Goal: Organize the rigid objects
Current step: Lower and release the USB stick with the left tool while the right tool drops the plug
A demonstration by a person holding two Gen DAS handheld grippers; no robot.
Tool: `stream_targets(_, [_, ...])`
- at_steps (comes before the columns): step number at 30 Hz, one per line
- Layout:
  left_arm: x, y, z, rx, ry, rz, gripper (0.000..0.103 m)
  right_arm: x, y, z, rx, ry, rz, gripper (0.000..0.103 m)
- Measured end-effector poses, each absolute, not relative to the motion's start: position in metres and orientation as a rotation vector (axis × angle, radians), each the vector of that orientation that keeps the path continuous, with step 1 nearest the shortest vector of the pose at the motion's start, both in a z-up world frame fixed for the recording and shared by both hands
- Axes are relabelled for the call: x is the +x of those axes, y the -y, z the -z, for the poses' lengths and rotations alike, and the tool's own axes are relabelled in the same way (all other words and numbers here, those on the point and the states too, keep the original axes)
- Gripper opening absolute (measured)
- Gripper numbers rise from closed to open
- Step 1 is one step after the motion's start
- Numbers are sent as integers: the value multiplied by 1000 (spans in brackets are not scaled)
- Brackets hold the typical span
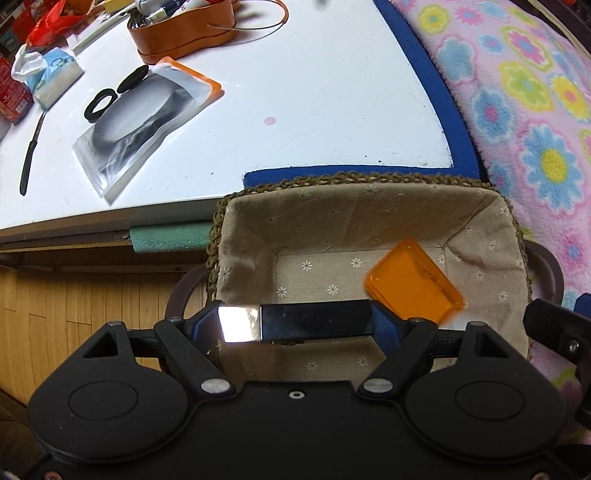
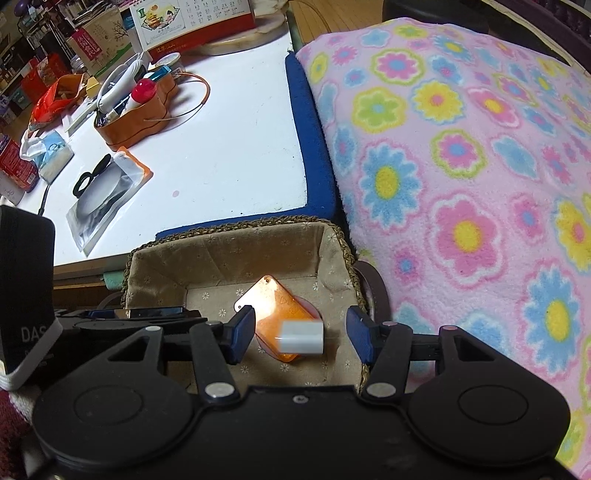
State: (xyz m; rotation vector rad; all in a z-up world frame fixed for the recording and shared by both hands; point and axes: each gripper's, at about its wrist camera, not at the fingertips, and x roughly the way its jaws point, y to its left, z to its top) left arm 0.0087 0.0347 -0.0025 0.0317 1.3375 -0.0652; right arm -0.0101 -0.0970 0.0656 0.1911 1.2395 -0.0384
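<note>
A cloth-lined woven basket point(image 1: 369, 206) point(image 2: 229, 240) stands below the white table's near edge. An orange plastic lid point(image 1: 413, 284) point(image 2: 277, 310) lies on its floor. My left gripper point(image 1: 295, 325) is shut on a flat black and silver bar point(image 1: 314, 319), held crosswise over the basket; the bar also shows in the right wrist view point(image 2: 147, 313). My right gripper point(image 2: 301, 334) is open above the basket. A small white block point(image 2: 301, 336), blurred, is between its blue fingers point(image 2: 243, 332) without touching them, over the orange lid.
The white table point(image 1: 295, 92) holds an orange organizer point(image 1: 184, 29), a silver pouch point(image 1: 140, 125), black rings point(image 1: 99, 105), a tissue pack point(image 1: 51, 77) and a black tool point(image 1: 31, 155). A pink flowered blanket point(image 2: 461, 166) lies right of the basket.
</note>
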Motion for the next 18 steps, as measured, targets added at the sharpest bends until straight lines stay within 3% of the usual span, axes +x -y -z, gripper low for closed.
stream_targets(4, [8,-35,-2,28,-1317,68,85,-10,96,-65,184,-1241,44,55])
stream_targets(13, [8,-36,-1,12,-1329,81,85,-9,95,-64,171,-1248,54,59])
stream_targets(18, [7,-37,-2,8,-1329,80,85,-8,93,-62,152,-1259,68,70])
